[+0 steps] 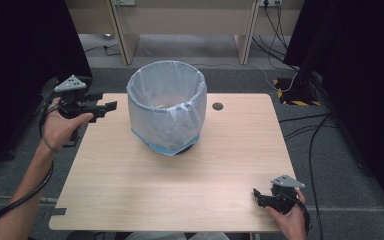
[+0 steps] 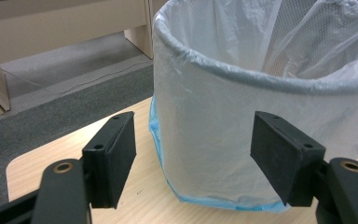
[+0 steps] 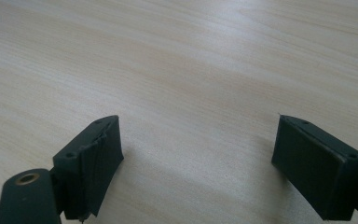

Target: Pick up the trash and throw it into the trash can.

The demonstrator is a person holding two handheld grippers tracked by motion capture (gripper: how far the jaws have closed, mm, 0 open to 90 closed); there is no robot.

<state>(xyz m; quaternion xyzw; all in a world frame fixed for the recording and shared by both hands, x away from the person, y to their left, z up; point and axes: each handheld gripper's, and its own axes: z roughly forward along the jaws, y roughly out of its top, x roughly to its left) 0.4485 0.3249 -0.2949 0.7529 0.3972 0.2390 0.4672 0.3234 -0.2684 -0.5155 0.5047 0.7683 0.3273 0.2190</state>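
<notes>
A round bin lined with a thin white plastic bag stands on the wooden table, toward its far middle; a blue edge of the bag shows at the base. My left gripper hovers at the table's far left corner, pointing at the bin from a short way off. In the left gripper view its jaws stand open with nothing between them, the bin close ahead. My right gripper rests low at the table's near right corner. Its jaws are open over bare wood.
A small dark round hole sits in the tabletop right of the bin. Beyond the table are wooden desk legs, cables on the grey floor, and a black stand with a striped base at the far right.
</notes>
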